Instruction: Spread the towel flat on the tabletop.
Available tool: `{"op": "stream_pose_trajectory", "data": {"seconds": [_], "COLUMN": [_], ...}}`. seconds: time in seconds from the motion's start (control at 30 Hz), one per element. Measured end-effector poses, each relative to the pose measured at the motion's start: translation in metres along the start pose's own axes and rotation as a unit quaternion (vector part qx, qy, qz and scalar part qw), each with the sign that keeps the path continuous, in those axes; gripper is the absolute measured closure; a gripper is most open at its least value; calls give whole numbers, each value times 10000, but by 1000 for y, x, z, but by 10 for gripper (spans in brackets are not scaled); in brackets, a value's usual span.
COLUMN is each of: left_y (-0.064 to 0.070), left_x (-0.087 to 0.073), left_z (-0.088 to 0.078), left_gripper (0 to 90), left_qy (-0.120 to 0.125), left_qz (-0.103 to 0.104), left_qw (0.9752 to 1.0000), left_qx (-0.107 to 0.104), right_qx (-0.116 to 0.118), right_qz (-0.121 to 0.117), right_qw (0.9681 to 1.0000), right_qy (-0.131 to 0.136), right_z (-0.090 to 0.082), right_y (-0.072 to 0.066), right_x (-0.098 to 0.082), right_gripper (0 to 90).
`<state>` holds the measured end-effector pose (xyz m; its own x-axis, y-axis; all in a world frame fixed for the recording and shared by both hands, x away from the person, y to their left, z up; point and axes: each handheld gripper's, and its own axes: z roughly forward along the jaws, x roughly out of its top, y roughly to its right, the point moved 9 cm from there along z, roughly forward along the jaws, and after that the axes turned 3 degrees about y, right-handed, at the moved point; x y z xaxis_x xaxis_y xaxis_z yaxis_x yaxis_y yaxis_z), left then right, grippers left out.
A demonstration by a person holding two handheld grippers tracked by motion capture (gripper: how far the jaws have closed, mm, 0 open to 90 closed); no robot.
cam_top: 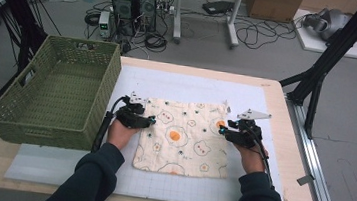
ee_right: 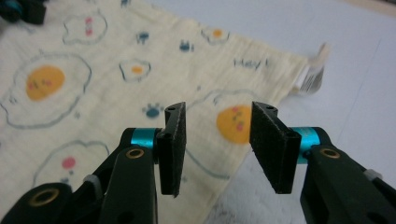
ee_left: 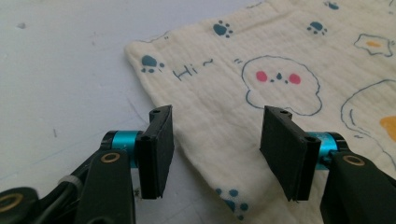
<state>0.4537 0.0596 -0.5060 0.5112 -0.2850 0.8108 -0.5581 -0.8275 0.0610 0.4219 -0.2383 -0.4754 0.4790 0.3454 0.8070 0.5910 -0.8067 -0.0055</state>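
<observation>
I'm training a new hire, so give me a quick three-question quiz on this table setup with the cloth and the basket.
1. True or false: the left gripper has its fingers clamped on the cloth.
2. Which side of the cloth does the green basket stand on: A, the person's left; B, the person's right?
3. Fill in: the white label sits at one ___ of the cloth.

Key: 1 false, the fingers stand apart over its edge; 2 A; 3 corner.
</observation>
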Motion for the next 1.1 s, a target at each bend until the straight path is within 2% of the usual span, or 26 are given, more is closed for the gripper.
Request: {"op": "stream_pose_trajectory", "data": {"seconds": [0.07, 0.13, 0.17, 0.2, 0.23, 0.27, 0.3, 0.33, 0.37, 0.4, 0.43, 0.5, 0.53, 0.57, 0.63, 0.7, 0.8, 0.87, 0.93, 1.0, 1.1], "left_y": [0, -1, -1, 0, -1, -2, -4, -8, -11, -14, -15, -15, -16, -16, -15, -14, -10, -5, 0, 6, 13], "left_x": [0, 1, 1, 1, 2, 2, 3, 4, 5, 5, 5, 6, 7, 7, 8, 8, 12, 14, 14, 14, 4], "left_z": [0, 0, -1, 0, 0, 1, 2, 2, 4, 4, 3, 2, 1, 0, -4, -8, -15, -20, -24, -30, -37], "left_gripper": [465, 513, 579, 743, 821, 856, 860, 861, 862, 861, 861, 834, 770, 694, 630, 571, 525, 526, 528, 531, 543], "left_qy": [-4, -6, 13, 37, 46, 60, 102, 133, 181, 188, 201, 253, 279, 309, 328, 306, 371, 401, 375, 525, 532], "left_qz": [112, 119, 109, 94, 96, 171, 200, 219, 97, -3, -56, -80, -87, -152, -194, -149, -189, -216, -146, -98, -30], "left_qw": [9999, 9998, 9999, 9999, 9999, 9998, 9996, 9991, 9990, 9989, 9988, 9986, 9985, 9986, 9989, 9992, 9991, 9989, 9991, 9984, 9983], "left_qx": [100, 138, 103, -4, 19, 43, 170, 337, 391, 431, 445, 447, 465, 412, 262, 219, 115, -78, -160, -185, -220], "right_qx": [19, 54, 45, 41, 32, 1, 18, 6, -69, -205, -272, -450, -606, -629, -553, -545, -431, -359, -375, -314, -202], "right_qz": [61, 114, 115, 112, 103, 125, 132, 103, 51, -15, 35, 28, 11, 51, 144, 115, 65, 31, -77, -90, -162], "right_qw": [9999, 9996, 9994, 9992, 9990, 9992, 9993, 9994, 9993, 9992, 9990, 9985, 9977, 9976, 9980, 9981, 9989, 9993, 9993, 9995, 9996], "right_qy": [-89, -245, -325, -377, -426, -390, -354, -341, -351, -353, -348, -327, -311, -290, -280, -254, -147, -120, -32, 35, 71], "right_z": [5, 12, 16, 19, 22, 24, 25, 26, 25, 26, 26, 26, 26, 26, 24, 20, 10, 4, -3, -9, -16], "right_y": [-2, -4, -4, -5, -6, -6, -6, -6, -5, -3, -2, 0, 2, 3, 3, 3, 0, -3, -6, -10, -16], "right_x": [-9, -16, -18, -20, -21, -21, -20, -20, -19, -19, -19, -18, -17, -17, -17, -15, -11, -9, -9, -10, -14], "right_gripper": [560, 558, 559, 577, 607, 654, 731, 804, 880, 880, 880, 847, 806, 756, 706, 650, 575, 560, 556, 553, 553]}}
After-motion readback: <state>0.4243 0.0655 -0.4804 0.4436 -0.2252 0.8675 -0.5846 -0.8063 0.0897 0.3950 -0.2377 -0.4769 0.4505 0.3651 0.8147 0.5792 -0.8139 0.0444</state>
